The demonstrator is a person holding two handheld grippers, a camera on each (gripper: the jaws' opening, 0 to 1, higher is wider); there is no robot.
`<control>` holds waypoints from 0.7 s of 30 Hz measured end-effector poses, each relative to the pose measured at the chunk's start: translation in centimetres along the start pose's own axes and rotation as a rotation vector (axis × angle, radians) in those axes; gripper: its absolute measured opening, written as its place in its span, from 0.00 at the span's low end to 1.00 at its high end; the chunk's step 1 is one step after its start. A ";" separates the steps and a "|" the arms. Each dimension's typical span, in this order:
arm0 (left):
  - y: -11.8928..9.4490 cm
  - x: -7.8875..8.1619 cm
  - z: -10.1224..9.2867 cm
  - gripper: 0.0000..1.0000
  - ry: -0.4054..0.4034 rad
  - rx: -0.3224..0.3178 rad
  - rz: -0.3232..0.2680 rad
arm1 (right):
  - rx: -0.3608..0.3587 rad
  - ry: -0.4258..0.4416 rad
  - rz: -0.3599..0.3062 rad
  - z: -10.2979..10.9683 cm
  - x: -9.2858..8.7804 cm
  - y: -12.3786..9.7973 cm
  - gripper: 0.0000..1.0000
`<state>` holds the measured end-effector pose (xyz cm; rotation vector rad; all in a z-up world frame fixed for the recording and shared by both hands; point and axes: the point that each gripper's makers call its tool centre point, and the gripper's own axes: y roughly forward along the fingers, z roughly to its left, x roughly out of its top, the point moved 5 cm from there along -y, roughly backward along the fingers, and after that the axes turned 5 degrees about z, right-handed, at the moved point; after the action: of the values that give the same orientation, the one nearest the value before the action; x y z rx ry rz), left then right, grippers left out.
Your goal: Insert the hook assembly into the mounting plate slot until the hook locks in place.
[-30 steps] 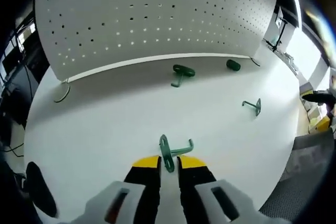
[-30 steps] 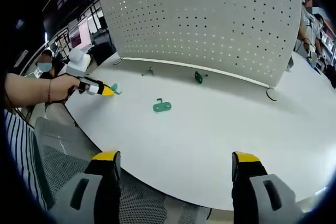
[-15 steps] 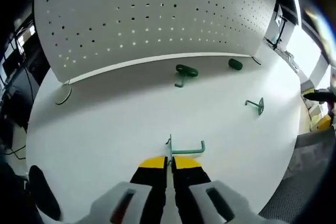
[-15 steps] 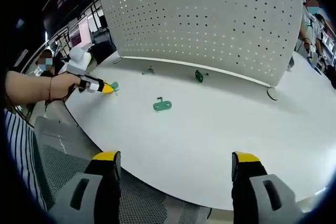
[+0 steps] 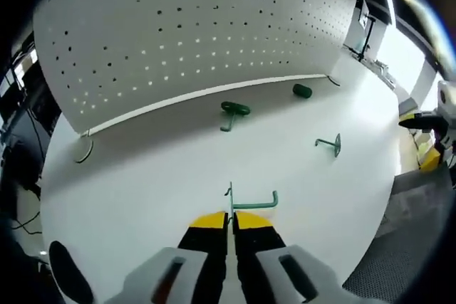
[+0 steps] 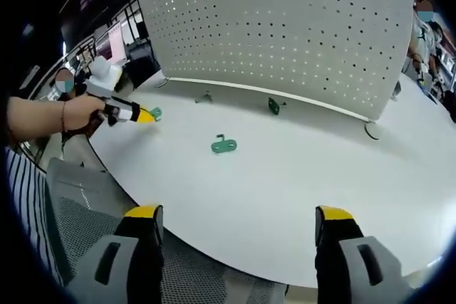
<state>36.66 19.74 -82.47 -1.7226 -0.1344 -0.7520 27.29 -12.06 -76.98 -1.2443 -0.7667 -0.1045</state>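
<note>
Hook point(image 5: 251, 204) sits pinched in the closed left hand-held gripper point(image 5: 230, 222), seemingly lifted; right hand-held gripper point(image 6: 239, 220) gapes.

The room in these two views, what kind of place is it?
Probably a workshop or lab bench in an open office. A white table carries a tall white pegboard and several green hooks, one lying flat. Desks, equipment and other people stand behind. The left tongs hold a green hook.
</note>
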 end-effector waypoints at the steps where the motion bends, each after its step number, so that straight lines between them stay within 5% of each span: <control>1: -0.3 0.2 0.0 0.02 -0.002 -0.004 -0.004 | 0.001 0.000 -0.001 0.0 0.0 0.0 0.85; 21: -4.4 1.7 -3.7 0.02 0.014 -0.063 -0.064 | 0.042 0.038 -0.049 -0.2 2.0 0.2 0.86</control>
<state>34.46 17.23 -77.52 -1.7790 -0.1578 -0.8230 28.93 -11.51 -76.02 -1.1816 -0.7629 -0.1506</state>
